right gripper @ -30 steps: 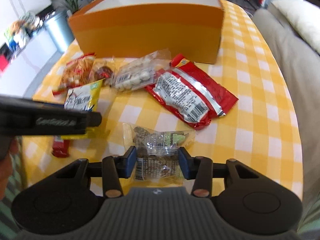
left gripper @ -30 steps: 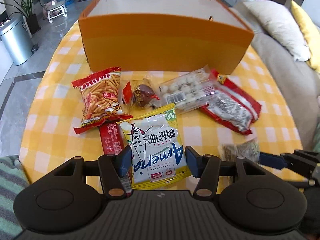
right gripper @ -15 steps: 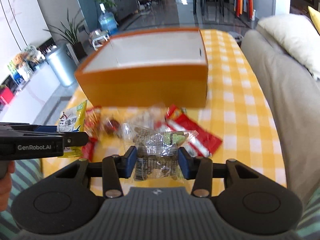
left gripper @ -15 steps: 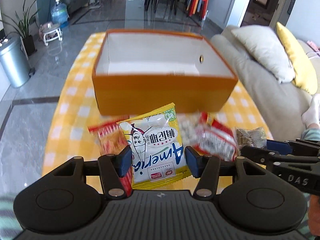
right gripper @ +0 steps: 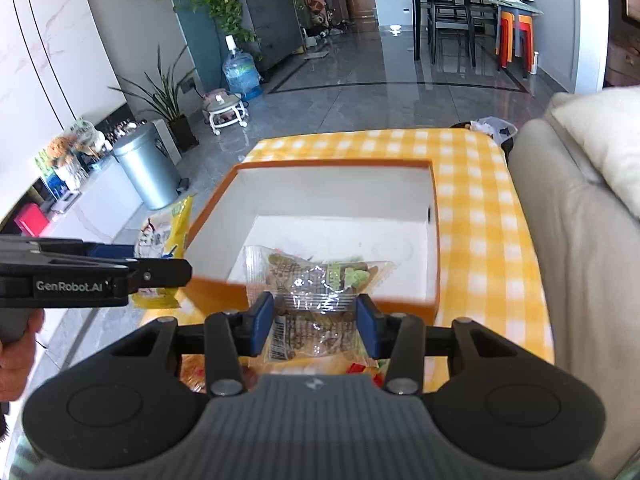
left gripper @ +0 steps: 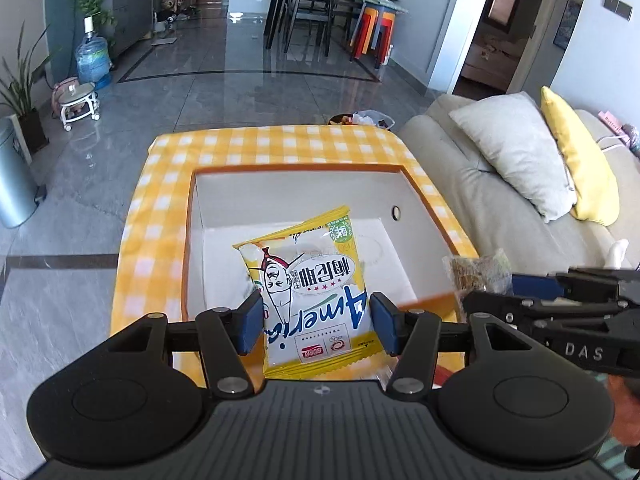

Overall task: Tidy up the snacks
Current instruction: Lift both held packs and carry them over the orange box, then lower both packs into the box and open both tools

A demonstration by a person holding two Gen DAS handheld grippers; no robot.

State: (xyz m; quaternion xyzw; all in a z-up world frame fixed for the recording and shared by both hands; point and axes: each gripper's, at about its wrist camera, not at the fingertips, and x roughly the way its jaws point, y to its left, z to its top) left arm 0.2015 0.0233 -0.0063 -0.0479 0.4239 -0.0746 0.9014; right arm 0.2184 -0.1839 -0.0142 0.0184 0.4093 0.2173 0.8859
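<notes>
Yellow-checked cloth (left gripper: 280, 148) covers the table; beyond lie grey tiles and a dining set. Above the orange box (left gripper: 304, 169), the left gripper (left gripper: 317, 322) clamps a yellow-white snack bag (left gripper: 308, 280); the right gripper (right gripper: 316, 322) clamps a clear packet (right gripper: 316, 284).

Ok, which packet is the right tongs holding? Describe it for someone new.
Find the orange box on the yellow checked table. Over its near edge, the right tongs pinch a clear packet of brown and green pieces. The left tongs' packet is opaque yellow and white.
</notes>
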